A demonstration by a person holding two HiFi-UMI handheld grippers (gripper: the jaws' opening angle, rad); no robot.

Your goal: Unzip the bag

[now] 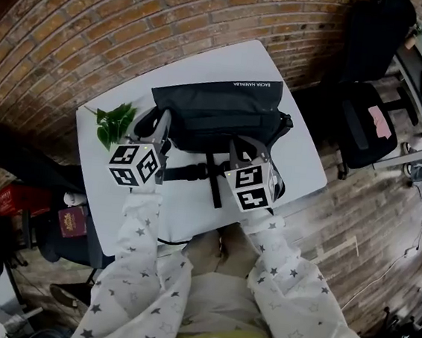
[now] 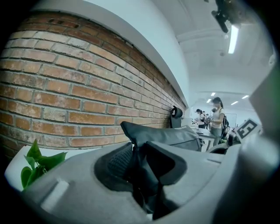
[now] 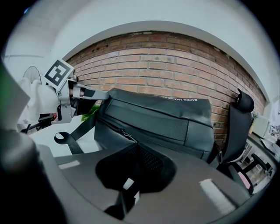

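On the counter: the bag (image 1: 218, 105) lies flat on the far half of the counter (image 1: 301, 163), near the brick wall (image 1: 136, 29); its strap (image 1: 195, 173) trails toward you.
Left tool (image 2: 141, 151): partly closed on a fold of the bag's left corner; black fabric fills the gap between the pads; you seem to be pinning that end so the bag will neither slide nor bunch when the zip is drawn.
Right tool (image 3: 136, 146): jaws pressed together, tips low against the bag's near face, just beside the zip (image 3: 120, 131); a thin pale strip shows between them, and you cannot tell whether it is a pull tab or bare counter behind.
Step, as judged: anchor set on the left, pull not yet secured for certain on the right; the zip looks closed along the length you can see.
Why the spacing: your tools stand apart along the bag's near edge, one to hold and one to draw; that gives the zip a taut line to run on.
Around: leaves (image 1: 115, 122) lie just beside your left tool; a black chair (image 1: 366, 121) stands well apart, off the counter's right end.
In the way: the strap and its buckle lie between your two tools, near the zip's path; the leaves crowd your left side.
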